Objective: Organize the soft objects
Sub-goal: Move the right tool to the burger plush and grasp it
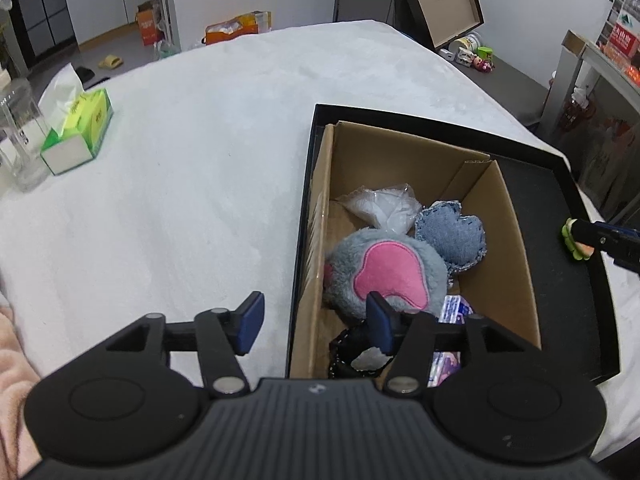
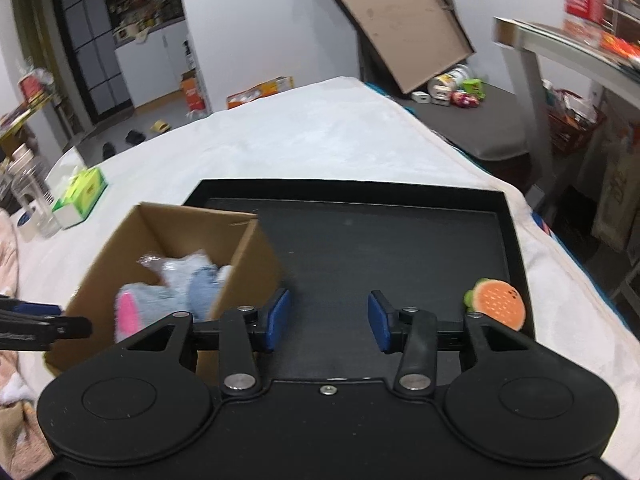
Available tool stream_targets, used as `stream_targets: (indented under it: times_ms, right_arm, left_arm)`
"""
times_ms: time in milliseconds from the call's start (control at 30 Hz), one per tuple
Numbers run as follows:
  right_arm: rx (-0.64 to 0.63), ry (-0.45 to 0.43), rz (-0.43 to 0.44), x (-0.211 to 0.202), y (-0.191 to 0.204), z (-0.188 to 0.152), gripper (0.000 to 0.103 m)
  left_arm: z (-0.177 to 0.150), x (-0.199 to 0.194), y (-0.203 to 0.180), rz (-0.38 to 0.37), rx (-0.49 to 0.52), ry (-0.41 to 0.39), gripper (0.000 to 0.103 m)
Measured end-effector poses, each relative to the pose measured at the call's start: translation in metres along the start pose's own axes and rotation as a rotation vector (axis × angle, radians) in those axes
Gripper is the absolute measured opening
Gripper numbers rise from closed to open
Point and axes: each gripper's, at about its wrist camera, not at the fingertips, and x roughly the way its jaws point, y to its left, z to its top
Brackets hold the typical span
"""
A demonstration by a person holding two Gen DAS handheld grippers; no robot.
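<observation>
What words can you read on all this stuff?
No text reads clearly.
Green tissue box: yellow print, too blurred.
Red-labelled bottle: white characters, too small.
Orange box on the floor: print unreadable.
Blue-and-white packet in the cardboard box: print too small.

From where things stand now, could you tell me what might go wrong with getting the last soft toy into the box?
The burger toy sits off to the side of the open right gripper, so closing now would miss it. The cardboard box is already crowded by the grey plush and denim heart, so a drop could spill.
</observation>
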Motion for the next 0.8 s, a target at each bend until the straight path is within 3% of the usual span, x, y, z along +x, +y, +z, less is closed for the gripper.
stream_targets:
  times_ms: [233,800]
  right_arm:
    - [0.081,-0.047,-0.055,0.007,-0.037,-0.011,0.044]
    - [0.216,-0.042,-0.115,0.029,-0.099,-0.022,0.043]
  left_arm:
    - [0.001,0.005,-0.008,0.067,0.008,0.004,0.058]
    - [0.014,0.019,-0.039,0.176,0.031,0.035,0.059]
